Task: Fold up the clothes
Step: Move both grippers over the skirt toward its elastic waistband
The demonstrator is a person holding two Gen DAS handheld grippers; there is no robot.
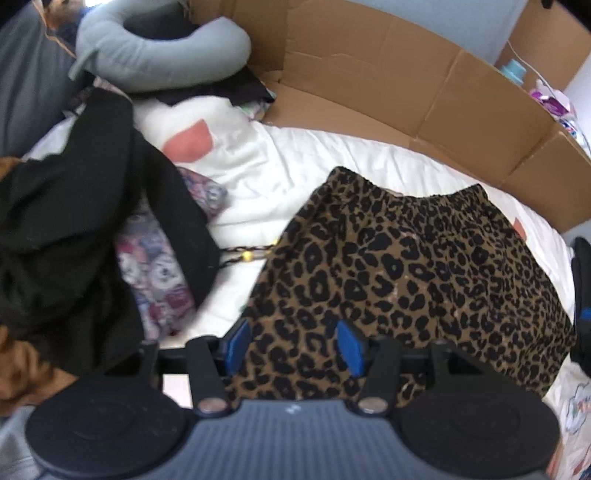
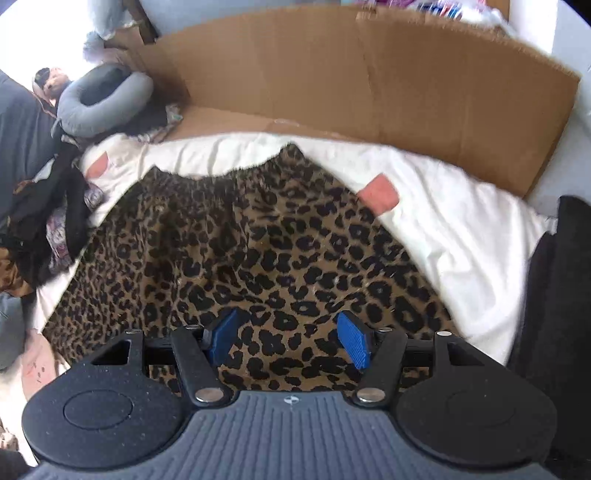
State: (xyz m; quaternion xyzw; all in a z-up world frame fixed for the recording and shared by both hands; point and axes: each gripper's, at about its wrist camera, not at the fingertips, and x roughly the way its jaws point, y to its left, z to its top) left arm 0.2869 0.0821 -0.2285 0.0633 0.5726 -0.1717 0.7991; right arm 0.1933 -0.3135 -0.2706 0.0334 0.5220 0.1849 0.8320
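Evidently spread flat for folding, the brown leopard-print elastic-waisted skirt (image 2: 258, 236) covers the white bedsheet (image 2: 443, 229); left gripper (image 1: 293, 343) and right gripper (image 2: 290, 338) hover wide apart, empty.

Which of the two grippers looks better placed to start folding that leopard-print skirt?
Probably the left gripper: open, it hovers at the near left edge of the leopard-print skirt, ready to pinch it. The right gripper, also open, hangs over the skirt's middle, away from any edge.

White-sheeted bed (image 1: 314, 155) w/ flattened brown cardboard (image 1: 406, 85) propped along far edge, pale wall (image 1: 461, 22) behind, bright daylight at upper left
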